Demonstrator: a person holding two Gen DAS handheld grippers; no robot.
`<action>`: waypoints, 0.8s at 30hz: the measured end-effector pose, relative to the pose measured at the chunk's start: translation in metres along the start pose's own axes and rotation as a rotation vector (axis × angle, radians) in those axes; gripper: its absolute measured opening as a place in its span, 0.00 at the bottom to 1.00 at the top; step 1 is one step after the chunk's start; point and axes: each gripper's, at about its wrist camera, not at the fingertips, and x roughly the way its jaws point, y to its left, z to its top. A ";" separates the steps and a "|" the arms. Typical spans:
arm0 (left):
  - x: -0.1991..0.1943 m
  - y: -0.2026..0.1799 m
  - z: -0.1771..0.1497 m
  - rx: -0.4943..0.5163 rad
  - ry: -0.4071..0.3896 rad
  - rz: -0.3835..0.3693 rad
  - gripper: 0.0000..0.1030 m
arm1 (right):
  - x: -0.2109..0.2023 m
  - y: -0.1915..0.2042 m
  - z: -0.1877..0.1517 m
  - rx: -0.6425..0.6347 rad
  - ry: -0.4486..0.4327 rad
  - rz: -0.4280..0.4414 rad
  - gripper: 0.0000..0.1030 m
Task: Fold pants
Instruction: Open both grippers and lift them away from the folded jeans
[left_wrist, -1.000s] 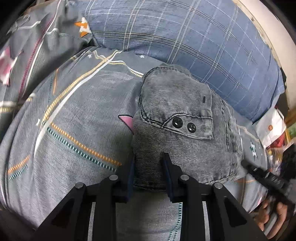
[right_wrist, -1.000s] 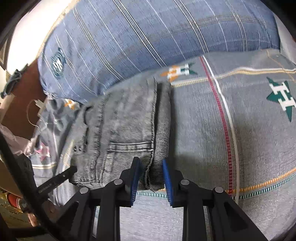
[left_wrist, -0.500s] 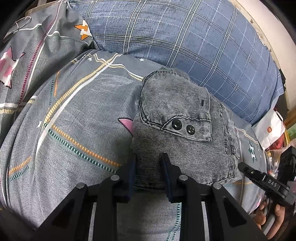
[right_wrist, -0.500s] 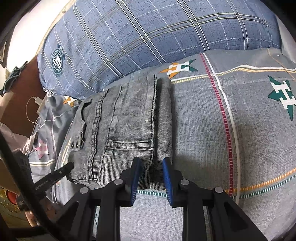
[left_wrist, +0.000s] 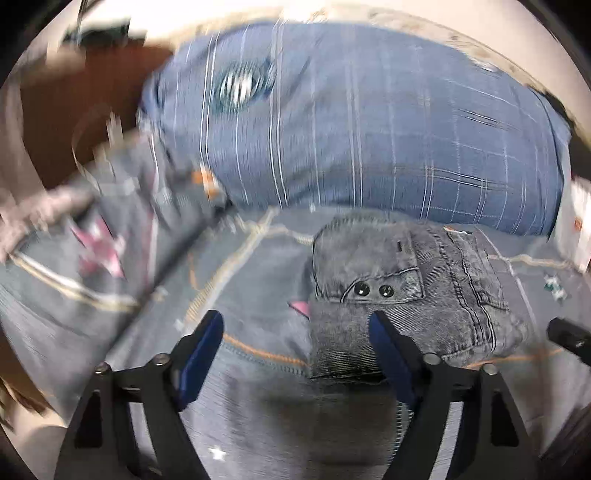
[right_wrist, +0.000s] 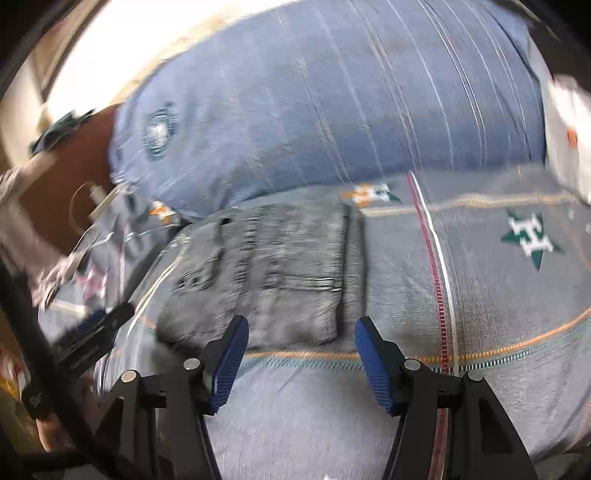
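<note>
1. The left gripper (left_wrist: 295, 343) is gaping wide and holding nothing; its right finger is overlapping the near corner of the folded pants (left_wrist: 402, 291), contact unclear. A sideways drag there could be catching that corner and pulling the fold open.
2. The pants are sitting as a compact bundle on the grey bedspread (left_wrist: 255, 417), at twelve o'clock against the blue plaid pillow (left_wrist: 369, 122).
3. The right gripper (right_wrist: 299, 343) is spread wide too, empty, hovering at six o'clock from the bundle; motion blur is hiding whether anything touches.
</note>
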 end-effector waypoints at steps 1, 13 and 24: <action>-0.007 -0.005 -0.002 0.024 -0.026 0.017 0.84 | -0.006 0.006 -0.004 -0.016 -0.018 0.009 0.62; -0.013 -0.021 -0.022 0.067 0.004 -0.006 0.85 | -0.010 0.026 -0.022 -0.052 -0.029 0.031 0.63; -0.007 -0.023 -0.024 0.064 0.011 -0.007 0.85 | 0.011 0.029 -0.027 -0.068 0.016 0.038 0.63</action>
